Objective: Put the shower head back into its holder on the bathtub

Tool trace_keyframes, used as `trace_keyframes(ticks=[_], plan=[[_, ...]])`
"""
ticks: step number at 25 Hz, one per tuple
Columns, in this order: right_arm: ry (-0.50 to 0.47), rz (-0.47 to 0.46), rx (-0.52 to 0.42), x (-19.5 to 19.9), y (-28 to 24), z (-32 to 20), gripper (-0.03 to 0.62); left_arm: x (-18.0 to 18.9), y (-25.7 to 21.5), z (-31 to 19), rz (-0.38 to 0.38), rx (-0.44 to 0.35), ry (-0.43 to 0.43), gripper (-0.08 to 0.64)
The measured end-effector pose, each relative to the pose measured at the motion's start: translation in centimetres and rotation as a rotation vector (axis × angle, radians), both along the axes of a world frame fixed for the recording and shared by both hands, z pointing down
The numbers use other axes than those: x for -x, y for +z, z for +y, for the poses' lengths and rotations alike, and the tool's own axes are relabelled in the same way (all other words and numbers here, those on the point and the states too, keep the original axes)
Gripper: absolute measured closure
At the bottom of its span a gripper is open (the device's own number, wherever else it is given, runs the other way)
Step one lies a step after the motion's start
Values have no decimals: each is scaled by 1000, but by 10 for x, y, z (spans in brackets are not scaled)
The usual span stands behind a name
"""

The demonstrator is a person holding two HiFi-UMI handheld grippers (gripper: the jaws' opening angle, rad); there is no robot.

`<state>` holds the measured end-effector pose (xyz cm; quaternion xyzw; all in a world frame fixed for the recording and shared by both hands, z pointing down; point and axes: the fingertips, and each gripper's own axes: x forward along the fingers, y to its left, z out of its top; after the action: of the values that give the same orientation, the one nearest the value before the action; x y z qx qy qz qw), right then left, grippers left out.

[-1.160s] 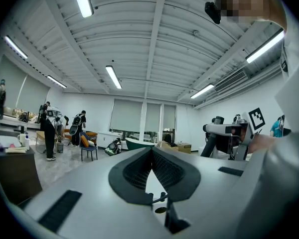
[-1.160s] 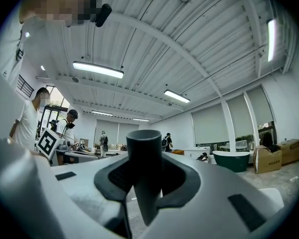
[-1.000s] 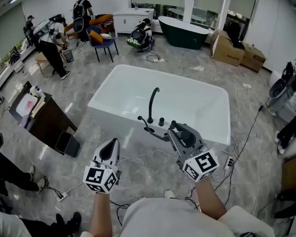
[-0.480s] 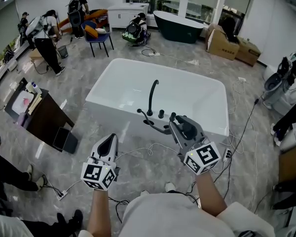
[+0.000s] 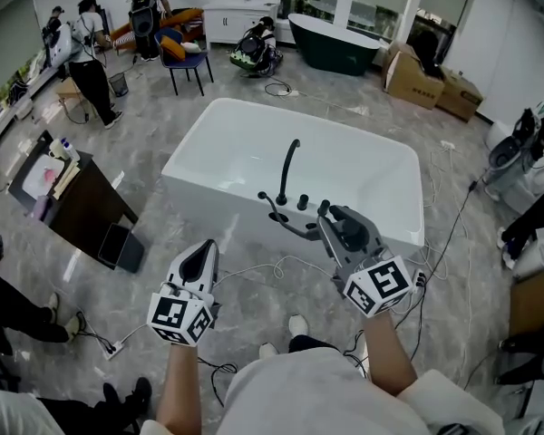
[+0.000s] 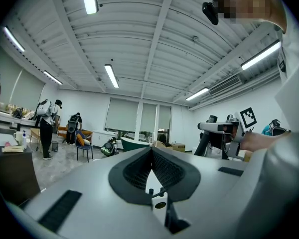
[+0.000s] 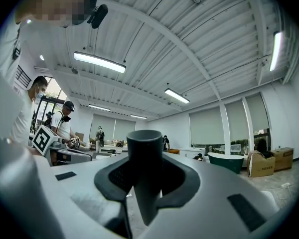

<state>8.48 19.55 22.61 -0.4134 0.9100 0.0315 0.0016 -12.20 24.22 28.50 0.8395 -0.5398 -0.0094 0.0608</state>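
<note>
The white bathtub [image 5: 231, 130] stands in the middle of the head view. A black curved faucet [image 5: 288, 166] and knobs [image 5: 304, 204] sit on its near rim, and the black holder fitting [image 5: 274, 214] is just left of them. My right gripper [image 5: 334, 223] is at that rim, right of the knobs. It is shut on the dark cylindrical shower head handle [image 7: 144, 163], which stands upright between its pads. A dark hose [image 5: 295, 232] curves from the fitting toward it. My left gripper [image 5: 199, 259] hangs over the floor short of the tub, shut and holding nothing.
A dark cabinet [image 5: 86, 211] stands left of the tub. White cables [image 5: 272, 268] trail on the floor in front of it. Behind the tub are a dark green tub [image 5: 334, 51], cardboard boxes [image 5: 426, 82], a blue chair [image 5: 186, 62] and several people [image 5: 86, 62].
Both grippers have drifted a little forward toward the tub's near rim. The right gripper's hold on the shower head looks the same.
</note>
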Motion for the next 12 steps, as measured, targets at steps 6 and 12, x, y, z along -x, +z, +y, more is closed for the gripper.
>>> trace_keyframes(ticks=[6, 12], plan=[[-23, -10, -12, 10, -5, -6, 483, 3, 2, -9, -18, 2, 8, 549], [-40, -8, -26, 9, -13, -23, 483, -1, 4, -28, -25, 10, 7, 549]])
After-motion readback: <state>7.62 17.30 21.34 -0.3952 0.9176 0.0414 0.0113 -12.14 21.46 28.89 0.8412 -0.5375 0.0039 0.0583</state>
